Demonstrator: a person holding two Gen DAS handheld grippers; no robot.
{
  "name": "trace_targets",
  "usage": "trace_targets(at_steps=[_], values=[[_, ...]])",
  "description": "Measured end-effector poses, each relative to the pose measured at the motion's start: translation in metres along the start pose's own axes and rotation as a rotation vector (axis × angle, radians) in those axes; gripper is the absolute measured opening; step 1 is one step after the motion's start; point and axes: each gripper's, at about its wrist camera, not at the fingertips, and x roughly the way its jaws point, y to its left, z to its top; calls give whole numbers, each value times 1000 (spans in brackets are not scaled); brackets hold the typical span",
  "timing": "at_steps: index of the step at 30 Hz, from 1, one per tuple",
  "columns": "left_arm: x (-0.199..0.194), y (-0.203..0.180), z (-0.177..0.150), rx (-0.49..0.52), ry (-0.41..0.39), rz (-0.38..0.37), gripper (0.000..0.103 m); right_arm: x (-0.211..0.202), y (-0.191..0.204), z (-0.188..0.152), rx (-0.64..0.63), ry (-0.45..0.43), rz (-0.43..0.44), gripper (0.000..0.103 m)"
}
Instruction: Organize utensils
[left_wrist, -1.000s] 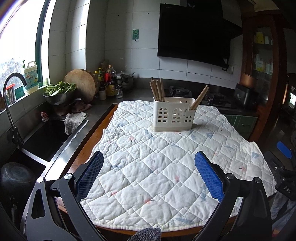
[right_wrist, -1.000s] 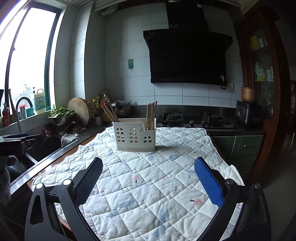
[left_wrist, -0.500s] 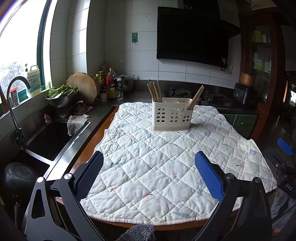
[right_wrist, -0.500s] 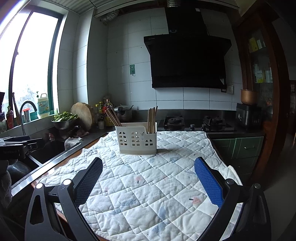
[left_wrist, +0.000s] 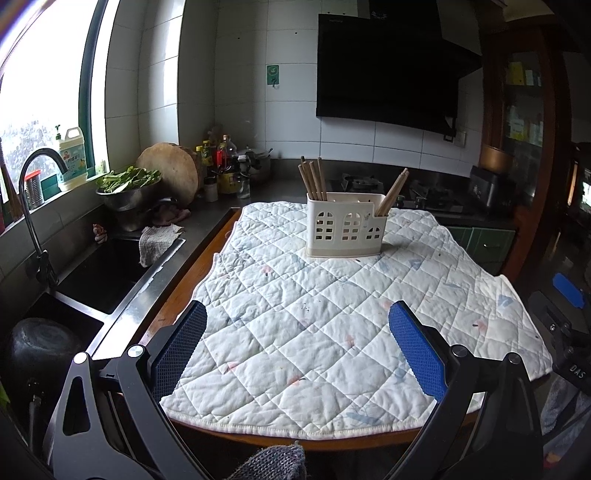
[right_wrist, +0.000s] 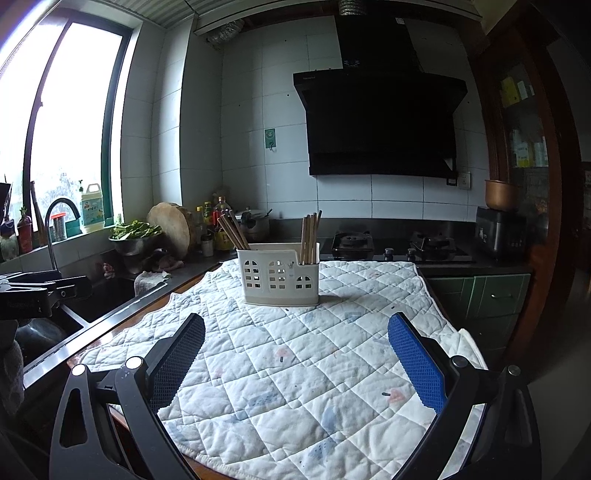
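A white plastic utensil holder (left_wrist: 344, 224) stands on a quilted white cloth (left_wrist: 332, 314) at the far middle of the table. It also shows in the right wrist view (right_wrist: 280, 275). Wooden chopsticks stand in its left end (left_wrist: 313, 178) and lean in its right end (left_wrist: 393, 194); in the right wrist view the two bundles are the left chopsticks (right_wrist: 232, 232) and the right chopsticks (right_wrist: 309, 238). My left gripper (left_wrist: 297, 345) is open and empty over the cloth's near edge. My right gripper (right_wrist: 295, 354) is open and empty, well short of the holder.
A sink (left_wrist: 110, 269) with a black tap (left_wrist: 33, 192) lies left of the table. A bowl of greens (left_wrist: 127, 186), a round chopping board (left_wrist: 171, 177) and bottles (left_wrist: 221, 166) stand on the counter. A hob (right_wrist: 391, 245) is behind the table.
Both grippers have drawn back and risen a little; the holder looks smaller and farther. Both stay open and empty.
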Motion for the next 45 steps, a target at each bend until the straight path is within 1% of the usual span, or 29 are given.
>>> trace_targets(at_steps=[6,11,17,20,22,25,27,31,35,41,45], values=[[4,-3,-1,10,6,-19,98,4,3,-1,-6,15,-2,96],[9,-2,-1,8,2,-35,98,10,13,0,-27,23,13,96],[18,7,0,-8,-7,-68,98,23,25,-1,-52,37,3,96],[25,12,2,-6,-16,-94,98,29,27,-1,-44,51,1,96],[30,12,4,1,-23,-97,98,32,28,-1,-42,58,-4,96],[40,13,7,12,-24,-129,98,36,29,1,-47,64,-27,96],[48,11,9,36,-26,-139,98,39,27,2,-40,71,-44,96],[63,6,13,82,-41,-153,98,48,19,6,-8,98,-51,96],[75,4,16,103,-44,-169,98,57,16,7,-24,125,-76,96],[89,6,16,118,-29,-158,98,69,13,12,-36,151,-95,96],[90,15,14,100,-28,-136,98,77,15,12,-51,175,-105,96]])
